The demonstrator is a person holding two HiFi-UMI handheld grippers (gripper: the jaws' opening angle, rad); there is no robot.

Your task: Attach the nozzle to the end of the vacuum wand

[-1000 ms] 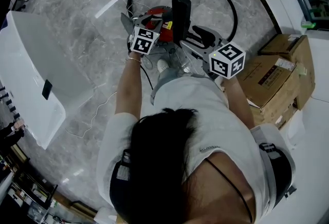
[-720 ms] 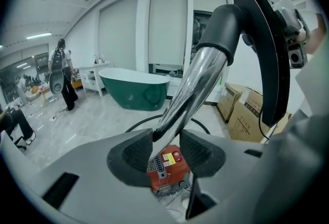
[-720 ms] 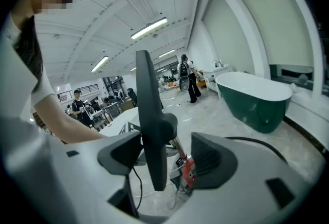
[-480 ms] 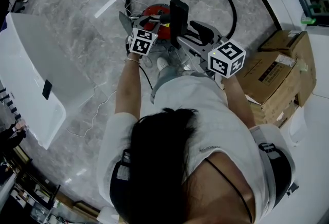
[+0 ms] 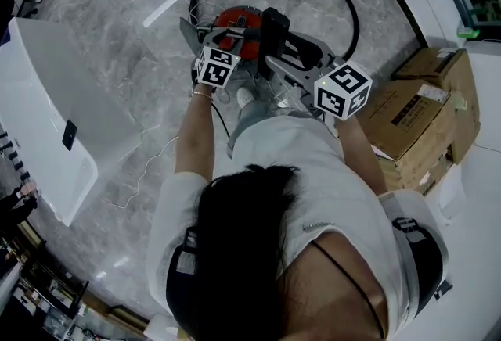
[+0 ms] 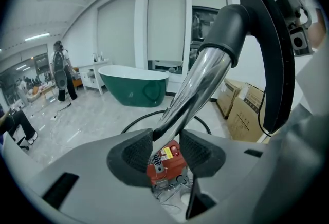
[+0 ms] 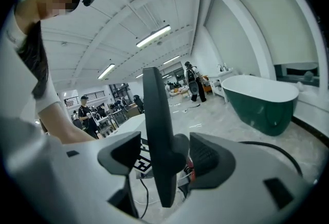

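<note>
Two grippers work over the red vacuum cleaner [image 5: 233, 17]. Left gripper [image 6: 167, 147]: jaws partly apart, clamped on the chrome wand [image 6: 198, 84], which slants above the vacuum cleaner. Right gripper [image 7: 164, 159]: jaws closed on the black nozzle [image 7: 156, 125], just above the vacuum cleaner.

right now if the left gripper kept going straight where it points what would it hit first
The left gripper clamps the chrome wand in its jaws. Beyond that, the red vacuum body lies straight ahead, probably the first contact, though depth is unclear.
</note>
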